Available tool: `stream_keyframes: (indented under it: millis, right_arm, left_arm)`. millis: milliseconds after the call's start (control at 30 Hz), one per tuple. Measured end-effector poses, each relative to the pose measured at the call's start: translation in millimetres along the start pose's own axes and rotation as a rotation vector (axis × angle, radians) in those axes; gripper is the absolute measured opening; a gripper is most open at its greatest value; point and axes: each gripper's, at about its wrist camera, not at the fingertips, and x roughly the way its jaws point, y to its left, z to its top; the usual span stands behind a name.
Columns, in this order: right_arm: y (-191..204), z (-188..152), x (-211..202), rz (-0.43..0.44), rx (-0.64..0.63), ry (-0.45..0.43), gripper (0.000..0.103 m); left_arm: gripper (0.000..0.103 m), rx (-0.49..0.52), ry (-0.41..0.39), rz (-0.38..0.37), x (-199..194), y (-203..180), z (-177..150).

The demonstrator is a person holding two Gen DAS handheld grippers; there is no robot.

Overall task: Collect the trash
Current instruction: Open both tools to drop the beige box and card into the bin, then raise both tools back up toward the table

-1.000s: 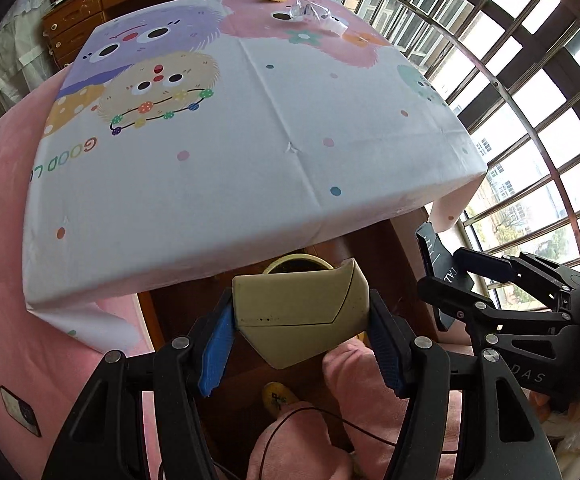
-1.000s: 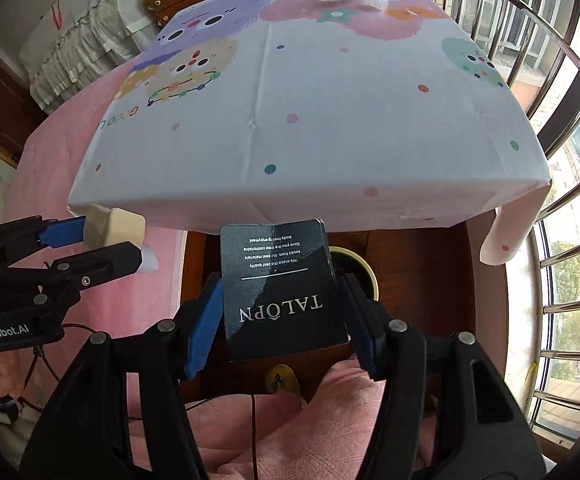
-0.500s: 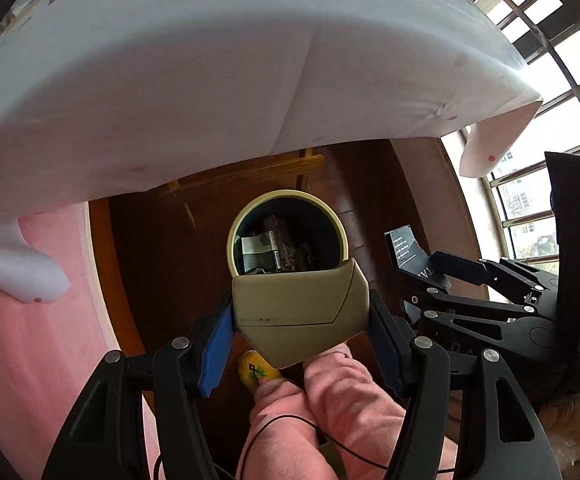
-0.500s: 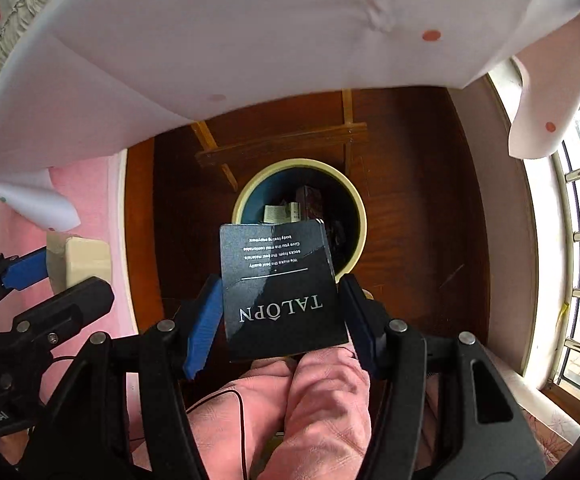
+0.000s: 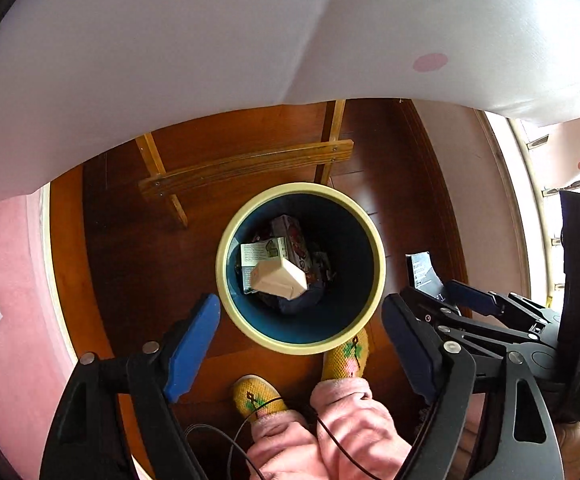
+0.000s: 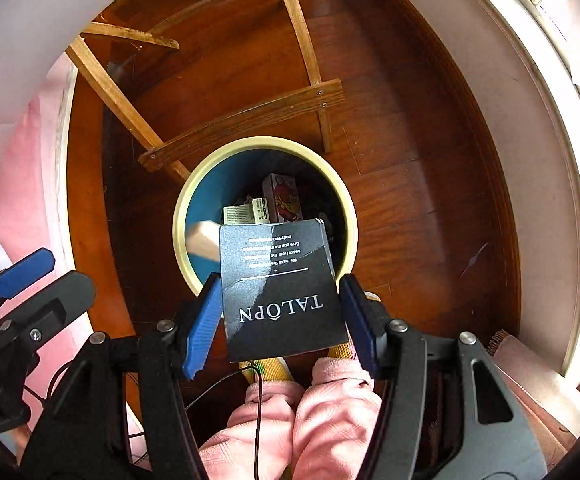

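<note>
So the left gripper [image 5: 302,340] has its fingers spread and its beige box [image 5: 278,278] sits in the bin [image 5: 225,240] with other trash, while the right gripper [image 6: 279,320] pinches the black box [image 6: 281,284] above it, not yet dropped.

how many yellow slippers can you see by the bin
2: one yellow slipper touching the near rim of the bin, the other yellow slipper nearer the camera, left of it, both partly hidden by pink trouser legs.
</note>
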Motion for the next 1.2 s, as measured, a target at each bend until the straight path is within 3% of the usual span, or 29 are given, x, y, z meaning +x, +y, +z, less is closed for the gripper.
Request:
stream_keyframes:
  millis: [267, 433, 567, 800, 1200]
  right_arm:
    - [5.9, 12.1, -3.9, 0.077, 0.053, -0.02, 0.058]
    - [25.9, 14.6, -21.3, 0.077, 0.022, -0.056, 0.067]
    - [41.5, 14.4, -43.4, 0.088, -0.003, -0.077, 0.068]
    - [74.0, 4.7, -112.5, 0.119, -0.043, -0.11, 0.068]
    - [133.1, -16.2, -273.8, 0.126, -0.137, -0.255, 0.068]
  left_arm:
    - [0.085, -0.045, -0.004, 0.038, -8.4, 15.3, -10.0]
    - [0.085, -0.079, -0.021, 0.051, -32.7, 31.3, -20.6]
    - [0.085, -0.094, -0.041, 0.063, -60.5, 40.3, -26.0]
    - [0.085, -0.062, -0.085, 0.087, -140.6, 38.6, -26.8]
    - [0.085, 0.032, -0.254, 0.081, -307.9, 27.8, -22.0]
